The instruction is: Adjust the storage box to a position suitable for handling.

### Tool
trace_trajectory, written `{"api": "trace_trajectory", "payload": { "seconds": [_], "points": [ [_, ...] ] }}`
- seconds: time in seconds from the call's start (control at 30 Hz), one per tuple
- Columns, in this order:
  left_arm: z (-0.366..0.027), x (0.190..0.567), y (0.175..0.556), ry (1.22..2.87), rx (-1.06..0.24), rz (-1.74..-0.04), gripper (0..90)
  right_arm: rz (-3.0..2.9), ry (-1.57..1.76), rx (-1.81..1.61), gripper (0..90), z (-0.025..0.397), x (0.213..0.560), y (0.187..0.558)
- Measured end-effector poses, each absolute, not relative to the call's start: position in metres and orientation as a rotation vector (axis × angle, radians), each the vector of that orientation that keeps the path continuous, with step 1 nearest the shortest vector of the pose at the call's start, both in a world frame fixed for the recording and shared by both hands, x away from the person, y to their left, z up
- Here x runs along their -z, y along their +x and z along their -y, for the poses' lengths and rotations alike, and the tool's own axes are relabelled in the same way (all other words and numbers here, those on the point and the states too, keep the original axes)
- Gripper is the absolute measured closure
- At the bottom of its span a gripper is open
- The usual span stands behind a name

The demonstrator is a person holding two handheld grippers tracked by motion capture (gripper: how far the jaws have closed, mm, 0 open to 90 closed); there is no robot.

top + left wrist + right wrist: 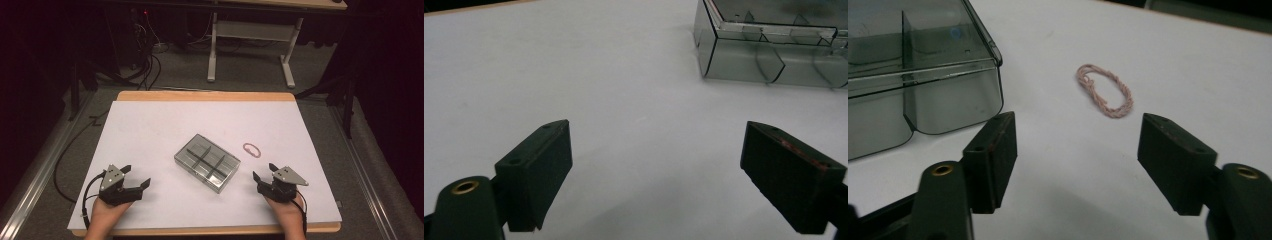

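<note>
A clear, smoky plastic box [207, 162] with inner dividers lies closed at the middle of the white sheet [150, 125]. A small pink twisted cord loop [252, 149] lies just right of it. My left gripper [136, 176] rests open near the front left, with the box [769, 45] ahead to its right. My right gripper [264, 171] rests open near the front right. Past its jaws lies the cord loop [1105, 90], with the box's corner [923, 75] to the left. Nothing is between either pair of jaws.
The sheet covers a wooden table [205, 96]. Beyond the far edge are a white table frame [250, 45] and cables [145, 60] on a dark floor.
</note>
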State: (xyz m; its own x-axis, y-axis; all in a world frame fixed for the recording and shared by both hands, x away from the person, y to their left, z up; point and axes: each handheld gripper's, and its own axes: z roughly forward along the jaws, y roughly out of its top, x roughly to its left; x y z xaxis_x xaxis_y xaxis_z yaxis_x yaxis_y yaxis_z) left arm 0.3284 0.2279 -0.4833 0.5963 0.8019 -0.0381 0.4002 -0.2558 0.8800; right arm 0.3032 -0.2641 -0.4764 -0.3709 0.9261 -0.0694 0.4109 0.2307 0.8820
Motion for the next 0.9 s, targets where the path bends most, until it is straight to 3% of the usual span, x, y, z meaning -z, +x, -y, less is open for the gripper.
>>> {"api": "trace_trajectory", "payload": {
  "seconds": [0.9],
  "points": [
    [-0.2228,0.4846,0.3254,1.911,-0.575,-0.935,18.3,-1.867,1.243,-1.081,39.4,0.2647,0.4785,0.3019]
  ]
}}
